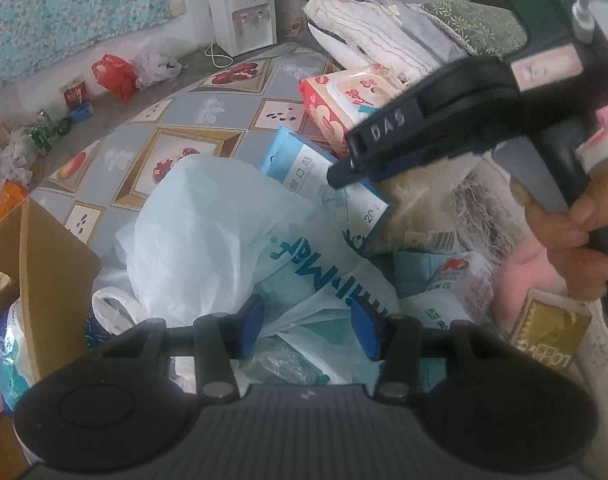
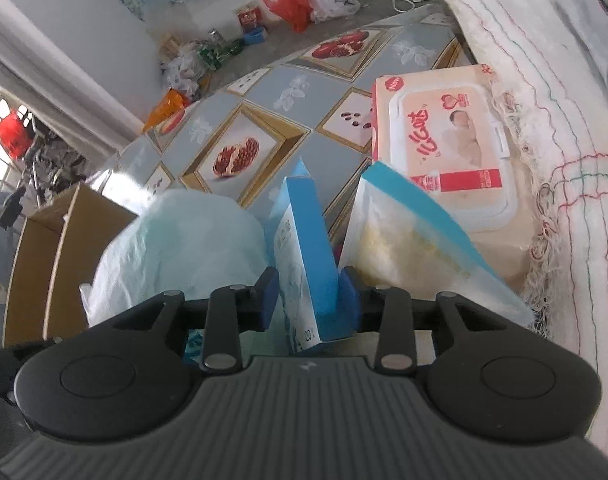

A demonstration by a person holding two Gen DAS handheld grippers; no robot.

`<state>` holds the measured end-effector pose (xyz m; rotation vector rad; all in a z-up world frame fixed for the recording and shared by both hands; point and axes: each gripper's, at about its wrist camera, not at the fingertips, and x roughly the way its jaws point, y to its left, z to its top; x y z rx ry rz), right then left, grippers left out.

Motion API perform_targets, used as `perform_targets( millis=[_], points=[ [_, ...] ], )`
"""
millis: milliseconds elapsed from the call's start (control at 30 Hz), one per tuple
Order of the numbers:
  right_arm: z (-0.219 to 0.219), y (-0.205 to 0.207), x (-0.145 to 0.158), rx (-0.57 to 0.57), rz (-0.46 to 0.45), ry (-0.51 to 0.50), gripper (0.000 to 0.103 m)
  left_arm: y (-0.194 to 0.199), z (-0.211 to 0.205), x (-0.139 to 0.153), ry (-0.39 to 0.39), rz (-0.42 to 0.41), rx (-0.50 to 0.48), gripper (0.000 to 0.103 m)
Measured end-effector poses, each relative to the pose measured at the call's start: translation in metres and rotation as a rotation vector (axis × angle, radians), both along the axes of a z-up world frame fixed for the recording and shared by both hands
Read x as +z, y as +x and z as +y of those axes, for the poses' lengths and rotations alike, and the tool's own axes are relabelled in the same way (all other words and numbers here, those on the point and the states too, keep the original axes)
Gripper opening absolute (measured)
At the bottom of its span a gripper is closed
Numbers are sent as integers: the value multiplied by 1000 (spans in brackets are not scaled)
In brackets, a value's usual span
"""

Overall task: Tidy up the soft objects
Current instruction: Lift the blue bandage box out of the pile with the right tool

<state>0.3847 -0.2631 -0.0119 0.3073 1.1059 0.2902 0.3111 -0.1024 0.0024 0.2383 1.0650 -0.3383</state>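
Right claw clamped on blue box, lifted over surface.

Left claw part open, empty, over plastic bag. Mid-sort, probably; next calls for carrying box to carton beside bag, then releasing.

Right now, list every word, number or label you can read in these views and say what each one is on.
"DAS": on the right gripper.
"20": on the blue box between that gripper's pads.
"New": in a red circle on the wet wipes pack.
Red script on the wipes pack: not legible.
Blue print on the white plastic bag: upside down, unreadable.
Text on the gold box: blurred.
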Motion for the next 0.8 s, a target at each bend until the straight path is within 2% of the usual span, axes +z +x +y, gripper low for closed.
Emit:
perform_targets(
  millis=[133,300,567,633,733,800],
  points=[
    [7,7,11,7,-48,-32,43,-2,0,-3,2,-5,-4,50],
    [18,30,11,14,-56,-33,49,-3,2,-3,1,0,-7,50],
    [33,71,-12,31,45,-72,50,0,4,-4,-6,9,-9,50],
    [38,74,-16,51,53,-86,48,0,6,-4,-11,10,-6,50],
    [41,71,-17,84,45,-109,30,1,7,-4,-16,9,-6,50],
    [40,66,-15,89,29,-114,28,0,7,-4,-18,5,-8,51]
  ],
)
